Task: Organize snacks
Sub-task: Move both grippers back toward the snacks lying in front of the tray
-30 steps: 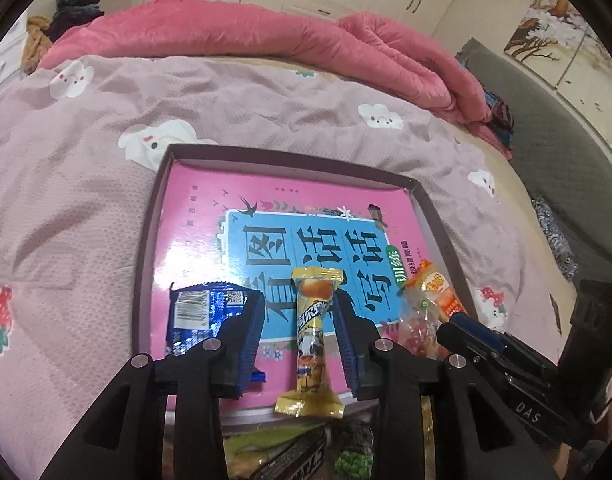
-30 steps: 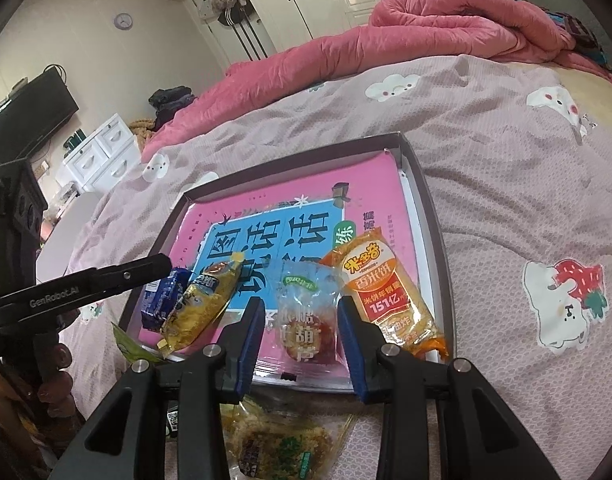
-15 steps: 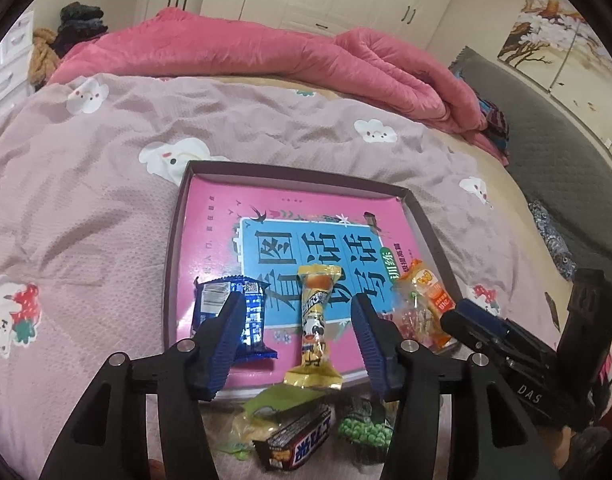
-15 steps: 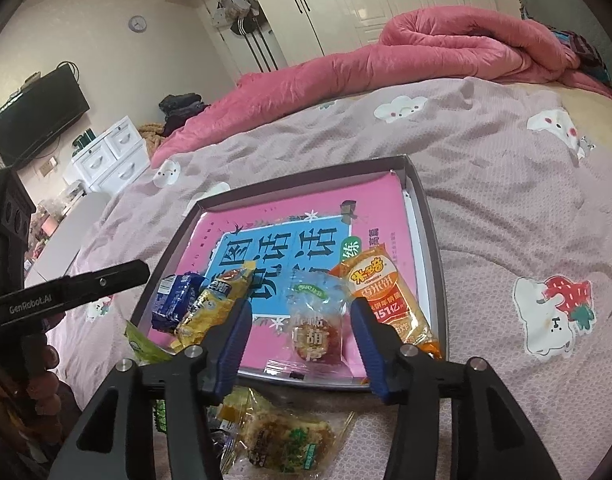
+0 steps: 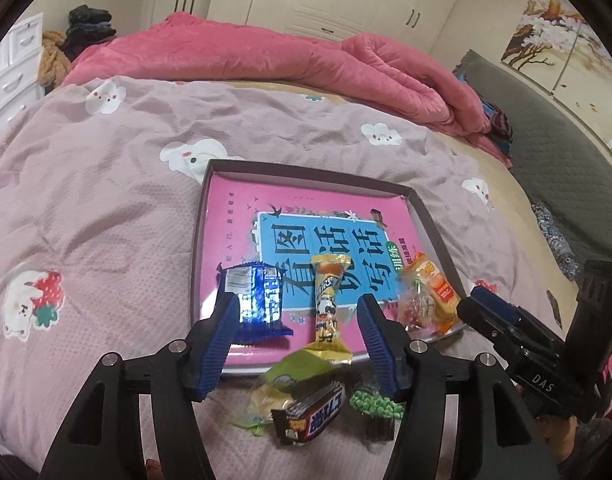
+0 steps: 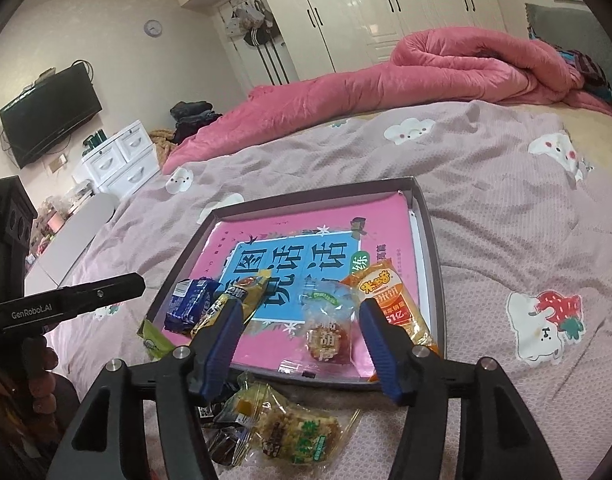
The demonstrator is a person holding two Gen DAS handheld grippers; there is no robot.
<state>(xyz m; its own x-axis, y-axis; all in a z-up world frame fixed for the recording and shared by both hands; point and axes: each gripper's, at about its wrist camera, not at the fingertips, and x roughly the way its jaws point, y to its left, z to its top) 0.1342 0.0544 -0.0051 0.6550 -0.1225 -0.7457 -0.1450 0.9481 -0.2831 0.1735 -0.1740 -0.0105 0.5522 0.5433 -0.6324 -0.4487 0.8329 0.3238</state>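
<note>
A dark shallow tray [image 5: 306, 171] [image 6: 433, 240] lined with a pink book lies on the bed. Along its near side lie a blue packet [image 5: 254, 300] [image 6: 189, 309], a yellow bar [image 5: 326, 312] [image 6: 242, 294], a clear round-cake packet [image 6: 328, 330] [image 5: 414, 307] and an orange packet [image 6: 390, 305] [image 5: 435, 292]. My left gripper [image 5: 298, 308] hovers over the yellow bar with its jaws opening, clear of the wrapper. My right gripper [image 6: 300, 316] hovers over the clear packet, jaws opening too, not pressing it.
Loose snacks lie on the quilt before the tray: a green packet [image 5: 294, 372], a dark chocolate bar [image 5: 309, 416], green peas [image 5: 373, 404], a rice-cake packet [image 6: 294, 428]. A rolled pink duvet [image 5: 266, 56] fills the far side of the bed. White drawers [image 6: 122, 156] stand on the left.
Both grippers have drawn back and up from the tray while their jaws widened. The yellow bar and the clear packet stay lying in the tray.
</note>
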